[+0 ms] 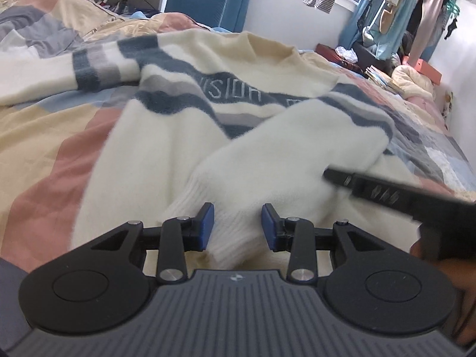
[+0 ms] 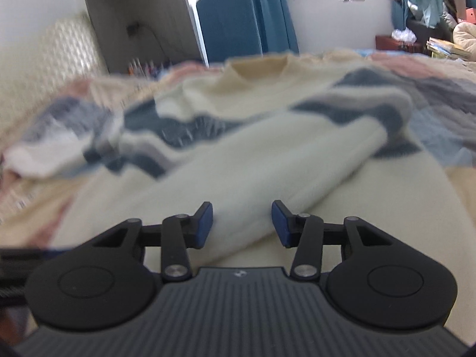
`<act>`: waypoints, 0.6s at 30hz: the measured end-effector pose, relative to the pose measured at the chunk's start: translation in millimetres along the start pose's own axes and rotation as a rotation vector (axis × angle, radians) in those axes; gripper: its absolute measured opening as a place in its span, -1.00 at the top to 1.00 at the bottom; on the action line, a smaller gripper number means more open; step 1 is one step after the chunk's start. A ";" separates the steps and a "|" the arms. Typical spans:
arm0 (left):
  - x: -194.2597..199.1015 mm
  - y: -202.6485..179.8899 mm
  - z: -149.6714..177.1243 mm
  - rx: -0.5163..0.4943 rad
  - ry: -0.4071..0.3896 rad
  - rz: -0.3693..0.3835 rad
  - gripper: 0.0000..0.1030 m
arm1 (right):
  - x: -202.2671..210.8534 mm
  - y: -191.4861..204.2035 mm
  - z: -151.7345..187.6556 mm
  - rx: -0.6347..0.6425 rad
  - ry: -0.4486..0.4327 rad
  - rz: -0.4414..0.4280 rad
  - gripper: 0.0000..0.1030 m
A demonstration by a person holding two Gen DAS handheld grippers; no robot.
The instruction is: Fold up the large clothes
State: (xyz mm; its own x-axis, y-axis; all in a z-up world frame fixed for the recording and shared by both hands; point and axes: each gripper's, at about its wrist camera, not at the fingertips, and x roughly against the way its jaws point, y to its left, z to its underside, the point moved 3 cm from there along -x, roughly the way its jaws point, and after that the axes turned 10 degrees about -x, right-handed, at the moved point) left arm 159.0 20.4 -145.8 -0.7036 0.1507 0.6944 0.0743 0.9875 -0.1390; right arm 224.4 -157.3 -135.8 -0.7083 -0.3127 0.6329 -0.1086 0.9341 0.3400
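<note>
Cream knit, banded in blue and grey: one sweater (image 1: 190, 113) lies spread on one patchwork bedspread (image 1: 44, 136), its two sleeves visible, one folded across the body with its ribbed cuff (image 1: 235, 232) toward the cameras. Left gripper (image 1: 237, 227): two blue pads straddle the cuff; contact cannot be confirmed. Right gripper (image 2: 242, 224): jaws parted over that sleeve (image 2: 238, 178), pads clear.
</note>
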 end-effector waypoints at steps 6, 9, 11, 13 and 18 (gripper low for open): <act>25.2 2.8 1.0 0.060 -0.092 -0.013 0.17 | -4.6 -9.8 4.9 -0.068 0.084 -0.007 0.09; 43.4 7.7 -6.4 0.093 -0.134 -0.046 0.15 | 1.5 -17.3 4.8 -0.120 0.095 -0.024 0.10; 50.9 14.0 -13.9 0.114 -0.136 -0.067 -0.02 | 6.5 -18.7 5.1 -0.132 0.093 -0.030 0.09; 54.8 22.0 -22.1 0.137 -0.123 -0.103 -0.10 | 13.8 -20.0 4.0 -0.139 0.087 -0.037 0.08; 52.9 54.3 -35.3 0.231 -0.083 -0.157 -0.13 | 27.1 -18.3 -1.0 -0.173 0.070 -0.093 0.08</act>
State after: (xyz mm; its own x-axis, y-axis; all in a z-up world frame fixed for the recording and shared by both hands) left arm 150.7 83.7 -91.7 -0.7498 -0.0168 0.6615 -0.1961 0.9604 -0.1979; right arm 207.8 -183.1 -124.2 -0.6502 -0.4129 0.6377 -0.0456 0.8591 0.5098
